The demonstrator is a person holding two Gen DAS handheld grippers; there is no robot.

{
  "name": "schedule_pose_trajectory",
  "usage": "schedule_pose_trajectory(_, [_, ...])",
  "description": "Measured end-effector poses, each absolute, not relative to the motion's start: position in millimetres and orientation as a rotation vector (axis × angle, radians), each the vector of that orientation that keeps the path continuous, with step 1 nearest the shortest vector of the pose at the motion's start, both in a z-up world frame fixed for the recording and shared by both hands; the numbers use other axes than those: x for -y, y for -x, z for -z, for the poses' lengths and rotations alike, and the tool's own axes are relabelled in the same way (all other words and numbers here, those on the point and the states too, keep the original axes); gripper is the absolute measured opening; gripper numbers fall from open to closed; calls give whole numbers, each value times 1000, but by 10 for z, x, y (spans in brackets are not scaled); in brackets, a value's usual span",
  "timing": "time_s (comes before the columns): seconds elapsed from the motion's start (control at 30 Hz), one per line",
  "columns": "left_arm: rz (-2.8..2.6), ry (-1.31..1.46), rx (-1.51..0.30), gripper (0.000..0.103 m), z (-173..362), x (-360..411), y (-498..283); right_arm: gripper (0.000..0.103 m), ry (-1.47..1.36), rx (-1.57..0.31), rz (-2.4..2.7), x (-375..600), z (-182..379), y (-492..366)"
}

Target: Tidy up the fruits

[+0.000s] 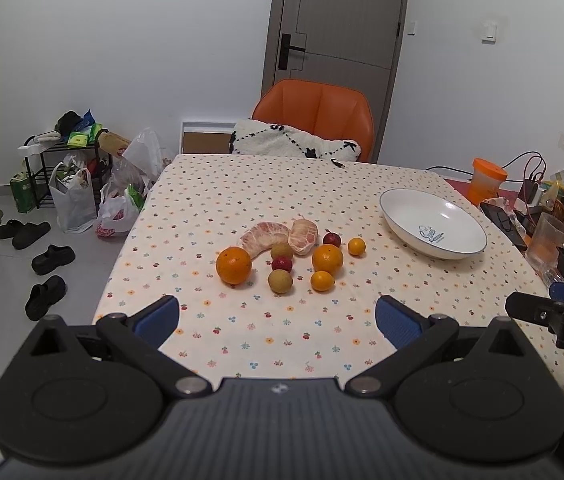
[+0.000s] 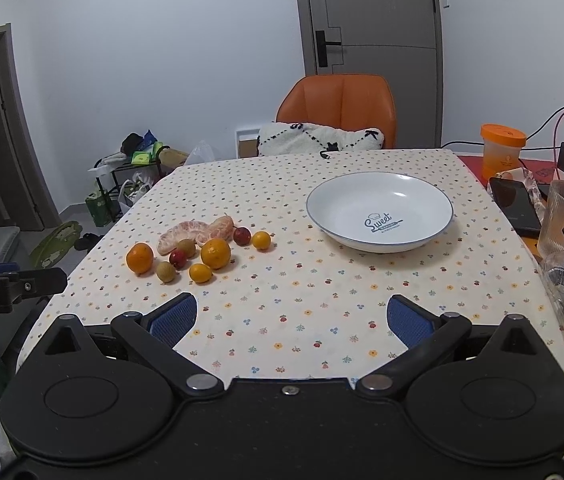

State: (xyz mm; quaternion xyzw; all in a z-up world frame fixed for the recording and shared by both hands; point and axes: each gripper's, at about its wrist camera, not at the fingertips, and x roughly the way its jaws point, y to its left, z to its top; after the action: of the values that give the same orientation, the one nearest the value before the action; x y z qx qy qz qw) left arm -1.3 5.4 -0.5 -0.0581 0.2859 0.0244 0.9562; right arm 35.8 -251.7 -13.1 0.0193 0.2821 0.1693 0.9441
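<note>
- Hovering at the near edge of the table [image 1: 421, 312], the left claw [image 1: 278, 318] gapes wide and holds nothing.
- Left of centre on the dotted tablecloth, the fruit sits in a loose cluster: a large round orange [image 1: 233, 265], two peeled pink pomelo segments [image 1: 278, 236], small red plums, brownish longans and little yellow kumquats.
- To their right, well apart, the shallow white ceramic bowl with blue lettering [image 2: 379, 210] is empty, so, as I judge it, all the sorting remains.
- The right claw [image 2: 291, 320] is likewise spread wide and empty.
- Behind stand an orange padded chair [image 2: 337, 110] and a grey door.
</note>
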Motion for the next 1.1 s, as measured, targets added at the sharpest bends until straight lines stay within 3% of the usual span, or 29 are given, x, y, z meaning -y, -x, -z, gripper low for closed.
schedule_pose_trajectory(1.1, [-55, 116, -577, 103, -8, -50, 16, 103, -37, -565, -333, 2540, 109, -360])
